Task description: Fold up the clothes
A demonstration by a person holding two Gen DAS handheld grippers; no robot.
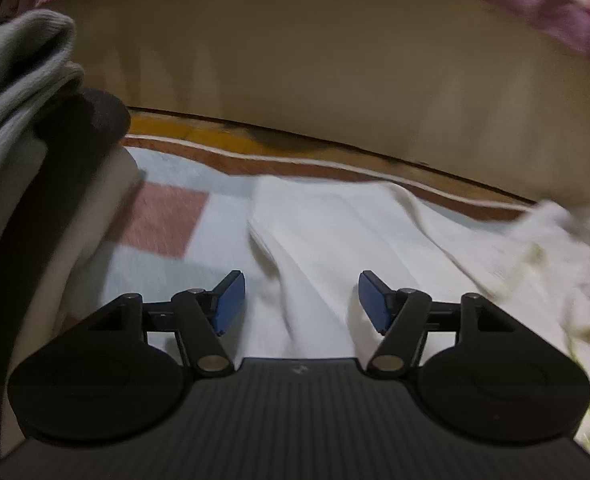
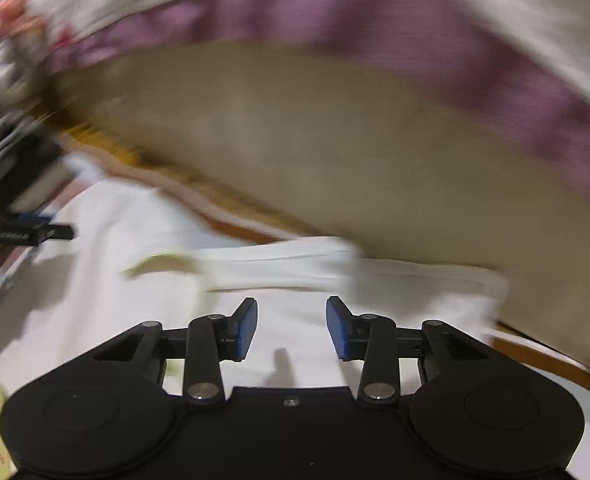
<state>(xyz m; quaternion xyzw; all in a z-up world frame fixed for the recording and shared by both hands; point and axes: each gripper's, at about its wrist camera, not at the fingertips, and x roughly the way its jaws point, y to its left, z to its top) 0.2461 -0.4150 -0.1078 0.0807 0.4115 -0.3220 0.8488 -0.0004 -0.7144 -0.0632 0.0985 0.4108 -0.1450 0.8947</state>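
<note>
Cloth fills the near ground: a white garment (image 1: 335,240) lies flat on a pale checked blanket (image 1: 167,220), its folded edge running beside a tan upholstered wall (image 1: 315,72). Left gripper (image 1: 301,300) and right gripper (image 2: 291,330) both gape above it, holding nothing.

Beige wall (image 1: 315,72), purple-edged floral curtain (image 2: 375,28), checked bedsheet (image 1: 167,220)
</note>
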